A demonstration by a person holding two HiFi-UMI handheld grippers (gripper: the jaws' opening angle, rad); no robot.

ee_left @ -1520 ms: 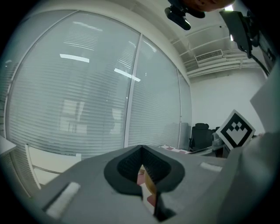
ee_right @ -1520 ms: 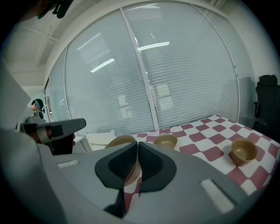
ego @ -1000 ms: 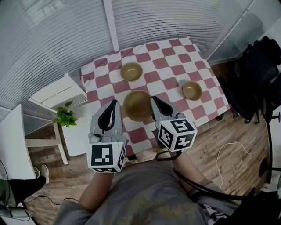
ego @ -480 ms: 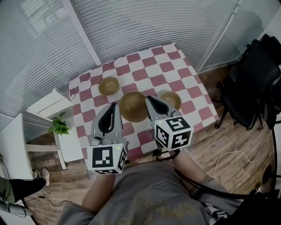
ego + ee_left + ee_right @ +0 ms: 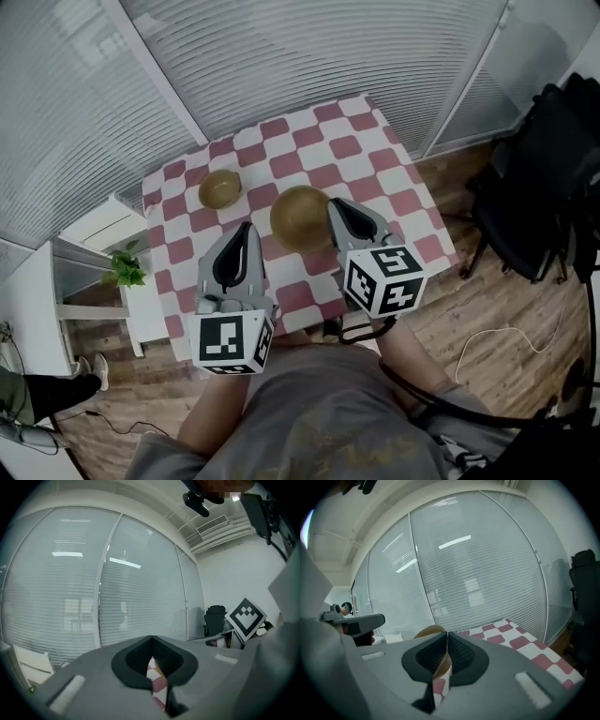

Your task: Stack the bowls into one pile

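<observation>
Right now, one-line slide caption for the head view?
Left gripper and right gripper, jaws shut, hover above checkered table; large bowl and small bowl unstacked.

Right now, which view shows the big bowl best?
Head view: the big bowl shows whole, from above, on the checkered cloth. The right gripper view catches only a tan rim past its shut jaws, likely that bowl. The left gripper view shows none.

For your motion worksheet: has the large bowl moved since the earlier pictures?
Yes. The large bowl has shifted right across the checked tablecloth, away from the small bowl.
</observation>
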